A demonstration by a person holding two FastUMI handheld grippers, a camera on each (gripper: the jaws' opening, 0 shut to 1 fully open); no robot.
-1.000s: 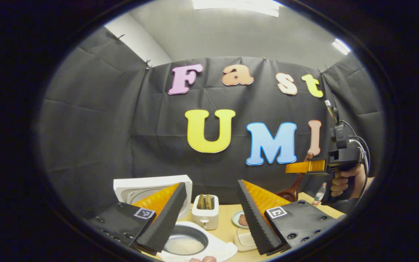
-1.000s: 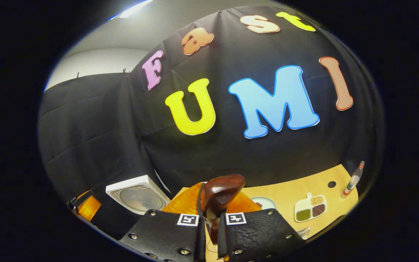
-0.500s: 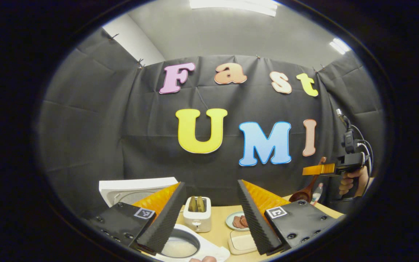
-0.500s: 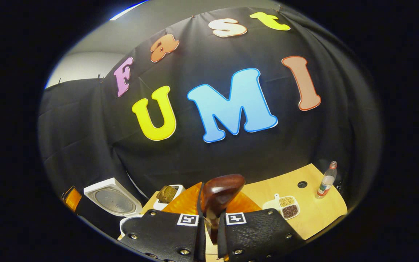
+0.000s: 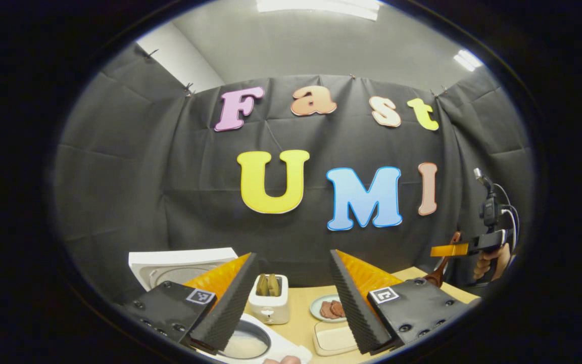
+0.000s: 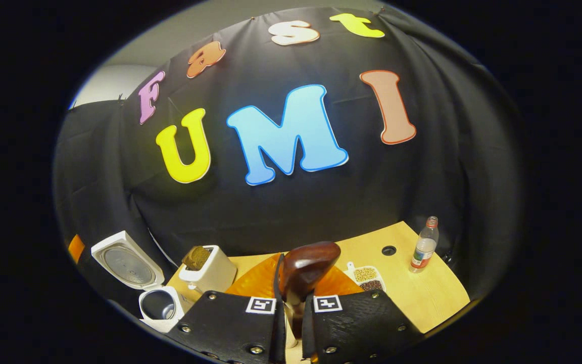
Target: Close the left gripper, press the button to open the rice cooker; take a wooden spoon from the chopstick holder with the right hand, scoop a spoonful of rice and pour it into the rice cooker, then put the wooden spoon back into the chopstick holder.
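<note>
In the right gripper view my right gripper [image 6: 293, 298] is shut on the handle of a dark wooden spoon [image 6: 308, 265], whose bowl stands up between the fingers with its back to the camera. The left gripper view has that gripper [image 5: 450, 249] at the far right, held by a hand [image 5: 493, 259], with the spoon [image 5: 435, 275] hanging below it. My left gripper [image 5: 291, 258] is open above the table with nothing between its fingers. The white rice cooker [image 5: 250, 344] sits below it with its lid [image 5: 180, 263] raised and white rice in the pot. It also stands at the lower left [image 6: 157, 303].
A white toaster [image 5: 269, 301] with bread stands behind the cooker, beside a plate of meat [image 5: 329, 308] and a white dish [image 5: 334, 338]. On the wooden table [image 6: 422, 293] are a divided dish of grains [image 6: 367, 277], a small bottle [image 6: 424, 245] and a round hole [image 6: 388, 250].
My right gripper has carried the spoon to the right and lower, away from the cooker. Its view has swung so the cooker's pot and toaster show. The left gripper stays open.
</note>
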